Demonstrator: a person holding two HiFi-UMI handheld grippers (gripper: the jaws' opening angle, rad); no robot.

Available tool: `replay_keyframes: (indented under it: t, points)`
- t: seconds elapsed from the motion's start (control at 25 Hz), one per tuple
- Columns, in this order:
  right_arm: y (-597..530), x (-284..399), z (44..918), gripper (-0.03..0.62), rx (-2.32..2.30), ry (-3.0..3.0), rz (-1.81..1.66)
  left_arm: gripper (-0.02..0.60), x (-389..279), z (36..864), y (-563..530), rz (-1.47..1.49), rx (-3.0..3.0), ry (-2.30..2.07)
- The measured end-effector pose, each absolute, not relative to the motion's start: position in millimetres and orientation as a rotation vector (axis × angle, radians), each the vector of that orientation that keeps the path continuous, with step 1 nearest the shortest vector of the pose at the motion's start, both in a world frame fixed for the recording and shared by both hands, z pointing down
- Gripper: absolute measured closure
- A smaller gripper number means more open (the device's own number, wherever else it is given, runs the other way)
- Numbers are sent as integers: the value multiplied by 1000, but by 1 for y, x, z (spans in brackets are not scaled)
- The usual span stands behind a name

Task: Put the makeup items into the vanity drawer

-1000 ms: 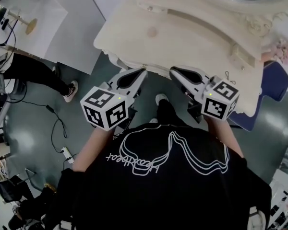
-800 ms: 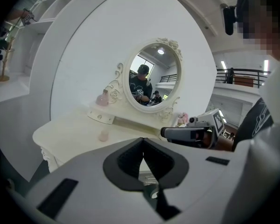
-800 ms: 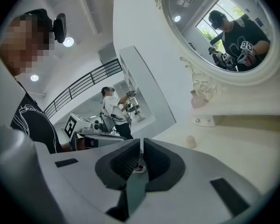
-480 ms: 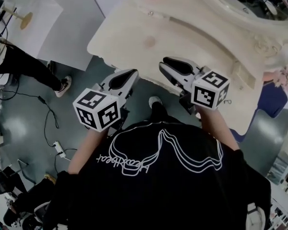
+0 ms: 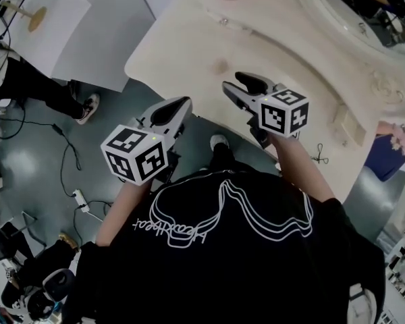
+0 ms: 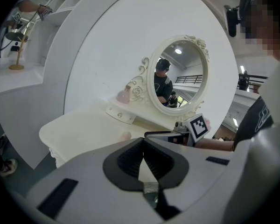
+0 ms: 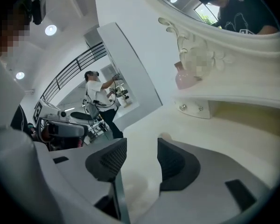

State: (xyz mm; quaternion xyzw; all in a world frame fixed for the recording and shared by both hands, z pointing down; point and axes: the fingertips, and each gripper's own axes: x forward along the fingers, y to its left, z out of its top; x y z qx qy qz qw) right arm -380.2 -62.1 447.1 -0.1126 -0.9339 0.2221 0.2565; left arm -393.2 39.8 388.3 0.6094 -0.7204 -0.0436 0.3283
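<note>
Left gripper [image 5: 179, 106] hovering at front edge of cream vanity table [image 5: 304, 79], jaws pressing together, nothing between them. Small round pink item [image 5: 219, 66] lying on tabletop ahead of both grippers, touching neither, nearer right one. Right gripper [image 5: 237, 84] hanging over tabletop, jaws opening, only bare tabletop showing in gap; pink item sitting just beyond its tips, not between them. Farther back, small drawer [image 7: 192, 108] with knobs showing below mirror [image 6: 179, 73], pink bottle [image 7: 183, 80] standing near it.

The small round item [image 5: 220, 66] on the vanity [image 5: 182, 39] is too small to identify.
</note>
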Motion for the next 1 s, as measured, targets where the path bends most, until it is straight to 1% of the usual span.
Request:
replay_keyframes:
  t: [0.2, 0.4, 0.6, 0.8, 1.0]
  points:
    - [-72, -399, 473, 362, -275, -2492, 452, 580, -405, 394, 42, -128, 1550, -1897]
    - [-79, -415, 493, 356, -233, -2478, 188, 580, -419, 402, 48, -136, 1508, -1905]
    - [-81, -430, 508, 356, -228, -2461, 111, 580, -425, 412, 53, -134, 1470, -1904]
    - [-81, -440, 517, 367, -229, -2461, 97, 580, -429, 420, 53, -140, 1450, -1899]
    - [-81, -442, 519, 420, -221, -2463, 72, 580, -431, 424, 51, -142, 1452, -1888]
